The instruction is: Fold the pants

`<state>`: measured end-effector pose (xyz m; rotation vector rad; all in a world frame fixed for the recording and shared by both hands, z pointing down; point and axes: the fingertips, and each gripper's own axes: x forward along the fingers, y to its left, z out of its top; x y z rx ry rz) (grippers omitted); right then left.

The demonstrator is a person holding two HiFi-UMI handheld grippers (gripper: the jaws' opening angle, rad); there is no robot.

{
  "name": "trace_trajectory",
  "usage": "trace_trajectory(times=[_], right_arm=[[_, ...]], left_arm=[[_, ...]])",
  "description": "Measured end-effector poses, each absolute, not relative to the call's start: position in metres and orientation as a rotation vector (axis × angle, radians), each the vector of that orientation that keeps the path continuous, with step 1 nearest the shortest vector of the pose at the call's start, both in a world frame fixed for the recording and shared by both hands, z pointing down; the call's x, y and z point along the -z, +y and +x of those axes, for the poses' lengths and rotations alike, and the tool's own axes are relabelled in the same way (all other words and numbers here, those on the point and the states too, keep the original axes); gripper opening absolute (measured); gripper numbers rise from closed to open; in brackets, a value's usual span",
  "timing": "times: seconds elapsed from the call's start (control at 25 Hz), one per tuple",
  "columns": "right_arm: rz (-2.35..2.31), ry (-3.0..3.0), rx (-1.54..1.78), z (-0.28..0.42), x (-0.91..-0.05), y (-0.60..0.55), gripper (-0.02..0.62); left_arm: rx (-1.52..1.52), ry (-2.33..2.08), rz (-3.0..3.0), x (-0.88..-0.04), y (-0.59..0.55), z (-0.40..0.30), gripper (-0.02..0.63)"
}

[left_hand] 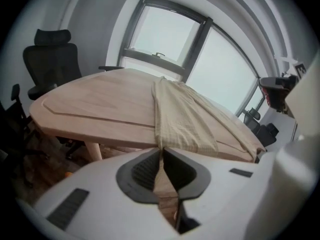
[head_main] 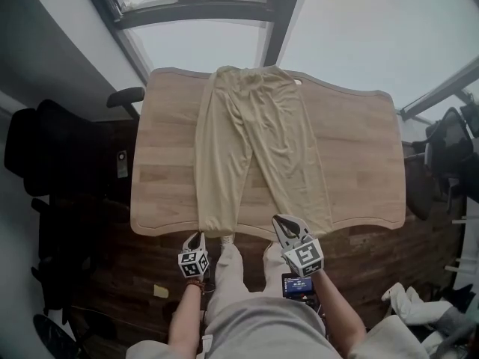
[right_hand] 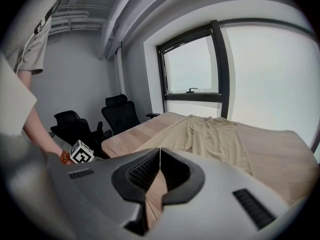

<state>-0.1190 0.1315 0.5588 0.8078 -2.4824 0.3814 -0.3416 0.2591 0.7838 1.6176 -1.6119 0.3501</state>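
**Hands and grippers at the cuffs of the pants**

Closest below the head camera are the person's lap and two forearms, each hand holding a gripper at the near edge of the surface [head_main: 359, 148]. The pants [head_main: 254, 140] lie flat and spread on this wooden top. Their waistband [head_main: 251, 72] is at the far edge by the window [head_main: 194, 6], and both legs run toward the person and part slightly as they come.

The left gripper [head_main: 196, 237] sits at the outer corner of the left cuff [head_main: 217, 226], which reaches the surface's near edge. In the left gripper view the jaws stand almost together, and the cloth narrows straight into their tips, so they are clamped on that corner of the cuff.

The right gripper [head_main: 282, 223] is over the near edge at the inner end of the right cuff [head_main: 307, 226]. In the right gripper view its jaws are pressed together with no cloth between them, and the pants lie beyond the tips. Whether the tips touch the cloth cannot be told.

Black chairs [head_main: 37, 148] stand left of the surface, on a dark wood floor [head_main: 150, 268].
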Motion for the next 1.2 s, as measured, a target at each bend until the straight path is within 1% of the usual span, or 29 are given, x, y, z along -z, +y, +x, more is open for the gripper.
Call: trace_trajectory(times=[0.08,0.28,0.48,0.68,0.92,1.16,1.2], right_arm=[[0.811,-2.484,-0.395,-0.114,-0.558,0.129,0.005],[0.826,-2.492,-0.402,-0.1,-0.557,0.123,0.005],[0.896,-2.501,-0.426,-0.076,-0.555,0.113,0.005],[0.987,-2.489,-0.477,-0.038,-0.555,0.101,0.005],[1.132,-2.472,-0.523,0.035,-0.556,0.086,0.006],[1.241,-2.427,-0.668,0.125,-0.571,0.086,0.006],[1.235,-2.418,-0.699,0.137,-0.577,0.087,0.006]], left_arm=[[-0.313,-1.598,1.635,-0.774,0.261,-0.339,0.023],[-0.25,-1.544,1.754,-0.725,0.252,-0.328,0.018],[-0.265,-1.386,1.942,-0.656,0.23,-0.282,0.018],[-0.321,-1.171,2.078,-0.604,0.2,-0.199,0.018],[-0.329,-0.937,2.163,-0.56,0.158,-0.076,0.018],[-0.464,-0.771,2.148,-0.575,0.088,0.051,0.021],[-0.483,-0.717,2.142,-0.579,0.081,0.071,0.079]])
